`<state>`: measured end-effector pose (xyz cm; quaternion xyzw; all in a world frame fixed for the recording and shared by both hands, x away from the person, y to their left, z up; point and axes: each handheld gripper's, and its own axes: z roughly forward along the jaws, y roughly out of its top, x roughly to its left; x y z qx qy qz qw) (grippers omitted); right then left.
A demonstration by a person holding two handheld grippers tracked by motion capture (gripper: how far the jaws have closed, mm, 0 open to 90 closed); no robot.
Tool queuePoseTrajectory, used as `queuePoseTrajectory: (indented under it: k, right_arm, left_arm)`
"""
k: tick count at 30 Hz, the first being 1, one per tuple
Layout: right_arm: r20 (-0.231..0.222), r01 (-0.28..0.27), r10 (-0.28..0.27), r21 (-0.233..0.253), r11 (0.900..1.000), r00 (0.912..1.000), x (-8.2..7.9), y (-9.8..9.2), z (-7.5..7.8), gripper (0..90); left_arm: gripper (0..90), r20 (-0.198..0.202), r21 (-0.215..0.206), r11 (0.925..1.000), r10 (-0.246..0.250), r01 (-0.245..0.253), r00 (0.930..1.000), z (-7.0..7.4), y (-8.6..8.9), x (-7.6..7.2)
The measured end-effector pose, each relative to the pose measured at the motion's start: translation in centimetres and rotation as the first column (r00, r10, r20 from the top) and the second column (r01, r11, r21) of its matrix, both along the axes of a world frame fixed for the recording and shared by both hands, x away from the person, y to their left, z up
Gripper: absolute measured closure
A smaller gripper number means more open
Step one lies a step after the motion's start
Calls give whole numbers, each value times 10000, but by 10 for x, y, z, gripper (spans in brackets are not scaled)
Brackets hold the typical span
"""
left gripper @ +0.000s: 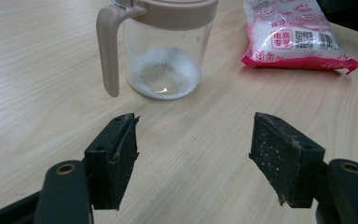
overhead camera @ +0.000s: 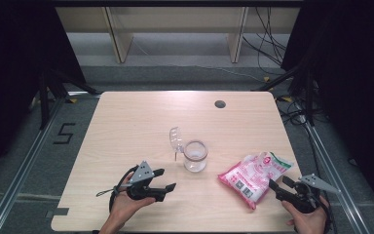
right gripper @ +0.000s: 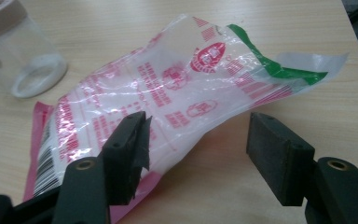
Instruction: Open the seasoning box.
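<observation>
wooden table (overhead camera: 126, 126); both hand-held grippers released; left gripper view reveals white powder in jar (left gripper: 165, 51); bag (right gripper: 168, 102) nearby

Pale beige wooden table (overhead camera: 126, 126) with fine straight grain, and a small dark grey round grommet (overhead camera: 219, 104) near its far edge. Clear glass jar (left gripper: 165, 60) with a taupe plastic collar and taupe handle; white powder across its bottom. Transparent hinged lid (overhead camera: 176, 138), faintly bluish. Pink-and-white plastic bag (right gripper: 168, 102): clear film printed with red-pink text and round emblems, a solid magenta seam at one end, a green band near the torn top, a black barcode and black QR squares on white. Matte black left gripper (overhead camera: 168, 179), grey triangular plate on top. Matte black right gripper (overhead camera: 280, 184), also grey-plated; pads flecked with white dust.
</observation>
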<state>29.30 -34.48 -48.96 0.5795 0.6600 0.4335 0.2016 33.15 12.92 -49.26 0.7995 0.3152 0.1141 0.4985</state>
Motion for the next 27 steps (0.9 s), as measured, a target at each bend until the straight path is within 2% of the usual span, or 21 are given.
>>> queuePoseTrajectory:
  k: [1, 2, 3, 5, 6, 7, 8, 9, 10, 11, 12, 14, 15, 17, 20, 21, 22, 23, 24, 25, 27]
  right_arm:
    - [-52, 103, -103, -2, 9999, 9999, 2, 0, 0, 390]
    - [229, -69, 71, -54, 10000, 9997, 6, -3, -1, 390]
    - [78, 97, -100, 260, 9996, 9999, 6, -1, -1, 390]
    - [-17, 70, -70, 142, 9999, 10000, 8, -3, 0, 385]
    - [-105, 141, -138, 330, 9994, 9998, 9, -2, 1, 380]
    - [169, -4, 3, 32, 10000, 9999, 13, -4, -1, 376]
    - [-85, 147, -145, 277, 9995, 9999, 13, -2, 0, 377]
    - [63, 95, -97, 375, 9993, 9999, 15, -2, -1, 377]
    - [127, 78, -79, 109, 9999, 9999, 17, -4, -2, 377]
    - [-127, 202, -197, 397, 9990, 9997, 17, -1, -1, 372]
    - [-47, -36, 37, 41, 10000, 10000, 19, -5, -2, 370]
    - [-452, 280, -256, 541, 9981, 9986, 21, -3, -4, 370]
    - [-239, 189, -178, 476, 9987, 9996, 23, -5, -6, 370]
    - [-495, 285, -258, 554, 9981, 9984, 25, -5, -5, 370]
    - [-399, 250, -224, 659, 9975, 9990, 29, -4, -8, 373]
    - [-384, 110, -91, 488, 9987, 9992, 30, -6, -8, 373]
    - [-733, 194, -149, 611, 9979, 9972, 30, -5, -6, 374]
    - [-567, 60, -18, 742, 9972, 9984, 32, -6, -8, 374]
    - [-586, 102, -72, 519, 9986, 9983, 33, -7, -9, 375]
    - [-782, 279, -214, 822, 9962, 9967, 33, -4, -9, 378]
    - [-453, -25, 60, 771, 9970, 9990, 38, -7, -13, 388]
  left_arm:
    - [311, -19, -104, 9999, 80, -81, 10000, 0, -1, -1]
    - [311, -15, 56, 10000, 76, -76, 10000, 0, 0, 0]
    - [311, 16, 29, 10000, 30, -30, 10000, -1, 0, 0]
    - [311, -31, -20, 10000, 17, -17, 10000, -1, 0, 0]
    - [311, -28, -6, 10000, 10, -10, 10000, -1, -1, 0]
    - [311, -21, 22, 10000, -16, 16, 10000, -1, -1, 0]
    - [311, -21, -31, 10000, -10, 10, 10000, -2, -1, 0]
    - [311, -77, -39, 10000, 16, -16, 10000, -2, -2, 0]
    - [311, -72, -24, 10000, 6, -7, 10000, -2, -2, 0]
    - [311, -44, -1, 10000, -17, 17, 10000, -2, -2, 0]
    - [311, -31, 10, 10000, -32, 32, 10000, -2, -2, 0]
    - [311, -74, -29, 10000, -7, 7, 10000, -2, -2, 0]
    - [311, -68, -31, 10000, -12, 11, 10000, -2, -2, 0]
    - [311, -53, -20, 10000, -19, 19, 10000, -2, -3, 0]
    - [311, -7, 80, 10000, -49, 49, 10000, -2, -3, -1]
    - [311, -4, 87, 9999, -64, 64, 10000, -2, -3, -1]
    - [312, -8, 86, 9999, -64, 64, 10000, -2, -3, -1]
    - [312, -19, 258, 9996, -94, 95, 10000, -2, -2, 0]
    - [312, -43, 78, 10000, -60, 60, 10000, -3, -3, -1]
    - [312, -49, 54, 10000, -59, 59, 10000, -3, -3, -1]
    - [312, -26, 22, 10000, -92, 92, 10000, -3, -4, -1]
